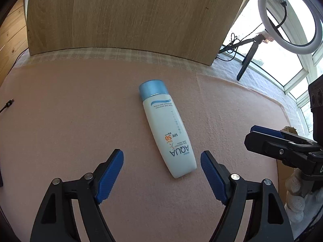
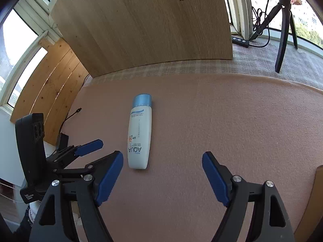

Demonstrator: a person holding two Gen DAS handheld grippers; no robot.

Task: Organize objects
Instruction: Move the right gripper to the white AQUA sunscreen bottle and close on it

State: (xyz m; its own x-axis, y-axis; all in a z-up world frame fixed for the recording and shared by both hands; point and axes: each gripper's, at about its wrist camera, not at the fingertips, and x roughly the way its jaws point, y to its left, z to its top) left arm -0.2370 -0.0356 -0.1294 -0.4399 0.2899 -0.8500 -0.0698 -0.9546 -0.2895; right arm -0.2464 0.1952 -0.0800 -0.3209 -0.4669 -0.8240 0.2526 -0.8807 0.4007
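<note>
Cable: a thin black lead with a small plug [image 1: 9,103] lies at the far left edge of the pink mat [image 1: 70,111].
Left tongs [image 1: 162,170]: jaws spread wide, blue pads apart, nothing between them; they hang over the mat, pointing down at the near end of the bottle.
Bottle [image 1: 167,131]: white sunscreen bottle with a pale blue cap, lying flat on the mat in the middle of the table, cap toward the board, base toward the tongs. Its base lies just ahead of the left tongs' gap, nearer the right pad, touching neither.
Board [image 1: 131,16]: upright pale wood panel standing behind the mat, well apart from the bottle.
Right tongs [image 2: 162,171]: jaws equally wide and empty; the bottle lies ahead and to the left of their gap, just beside the left pad.
Ring light [image 1: 290,16]: white ring on a black tripod at the far right, by the window.
</note>
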